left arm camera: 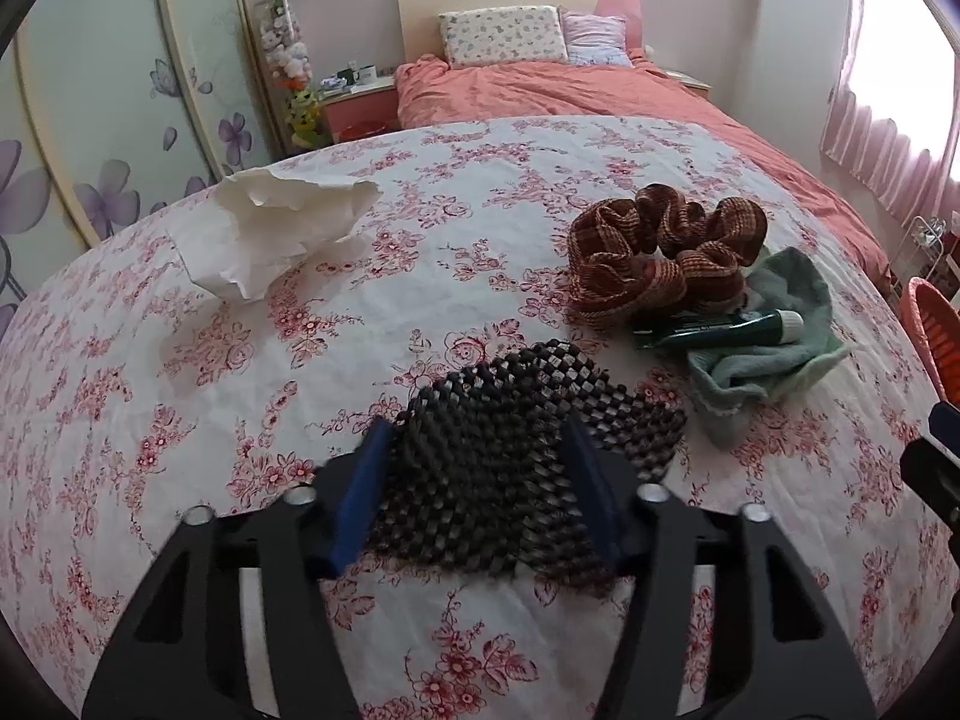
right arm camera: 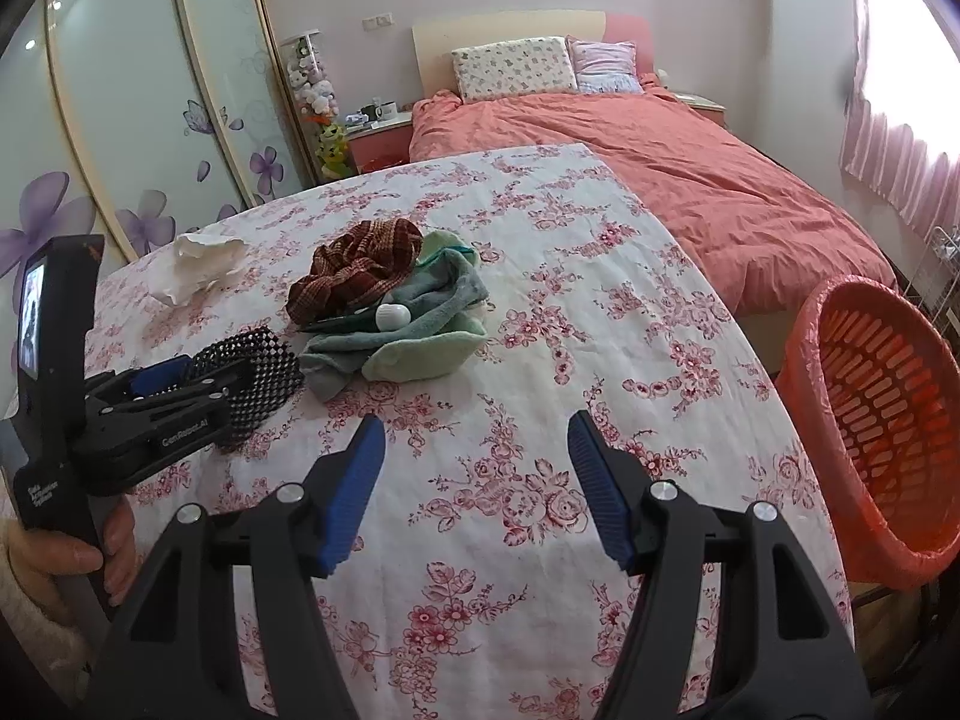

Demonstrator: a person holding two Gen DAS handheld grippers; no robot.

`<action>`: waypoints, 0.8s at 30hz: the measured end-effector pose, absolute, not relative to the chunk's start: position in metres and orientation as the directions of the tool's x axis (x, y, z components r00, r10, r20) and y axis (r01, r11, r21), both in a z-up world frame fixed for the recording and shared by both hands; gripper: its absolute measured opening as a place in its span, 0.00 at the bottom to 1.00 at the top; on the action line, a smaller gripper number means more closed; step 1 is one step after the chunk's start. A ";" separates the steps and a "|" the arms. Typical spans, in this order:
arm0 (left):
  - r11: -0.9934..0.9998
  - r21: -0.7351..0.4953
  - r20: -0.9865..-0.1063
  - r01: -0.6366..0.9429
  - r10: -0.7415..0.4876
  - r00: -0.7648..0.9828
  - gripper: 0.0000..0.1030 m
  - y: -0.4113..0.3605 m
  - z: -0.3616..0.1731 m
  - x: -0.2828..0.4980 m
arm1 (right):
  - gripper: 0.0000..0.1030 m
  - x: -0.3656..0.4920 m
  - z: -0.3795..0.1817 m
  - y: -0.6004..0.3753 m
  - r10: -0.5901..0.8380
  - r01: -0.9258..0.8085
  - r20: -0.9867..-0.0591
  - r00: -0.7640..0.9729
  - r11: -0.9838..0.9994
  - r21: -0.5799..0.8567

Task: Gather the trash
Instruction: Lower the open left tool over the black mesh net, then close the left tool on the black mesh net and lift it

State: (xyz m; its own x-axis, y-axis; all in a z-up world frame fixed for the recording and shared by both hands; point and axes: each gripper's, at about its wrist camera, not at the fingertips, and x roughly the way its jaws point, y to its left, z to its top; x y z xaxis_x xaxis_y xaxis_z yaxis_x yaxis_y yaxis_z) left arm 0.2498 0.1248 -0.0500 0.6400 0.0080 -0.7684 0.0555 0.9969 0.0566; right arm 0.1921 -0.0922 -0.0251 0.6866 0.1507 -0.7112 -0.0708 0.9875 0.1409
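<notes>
A black mesh mat piece lies on the floral tablecloth, and my left gripper is open with its blue pads on either side of it. In the right wrist view the left gripper sits over the mesh. A crumpled white tissue lies far left; it also shows in the right wrist view. My right gripper is open and empty above the cloth. An orange basket with a bag liner stands at the right.
A plaid scrunchie, a green tube and a green cloth lie together right of the mesh. A bed with a coral duvet is behind the table. A wardrobe is on the left.
</notes>
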 end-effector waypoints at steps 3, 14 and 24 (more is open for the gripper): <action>0.998 0.015 -0.771 0.054 -0.023 0.637 0.33 0.132 -0.048 0.247 | 0.60 0.192 -0.024 -0.093 0.150 -0.071 -0.710 0.688 0.988 0.140; 0.998 -0.053 -0.766 0.041 -0.067 0.640 0.11 0.147 -0.045 0.240 | 0.60 0.191 -0.022 -0.090 0.153 -0.076 -0.707 0.690 0.987 0.140; 0.999 0.037 -0.773 0.017 0.018 0.634 0.78 0.134 -0.047 0.252 | 0.60 0.191 -0.022 -0.091 0.155 -0.072 -0.708 0.689 0.987 0.145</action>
State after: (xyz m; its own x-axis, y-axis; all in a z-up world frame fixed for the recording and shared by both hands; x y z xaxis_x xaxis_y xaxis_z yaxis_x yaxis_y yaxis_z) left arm 0.2517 0.1337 -0.0470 0.6341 0.0177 -0.7730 0.0168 0.9992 0.0367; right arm 0.1908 -0.0908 -0.0219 0.6891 0.1545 -0.7080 -0.0721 0.9868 0.1452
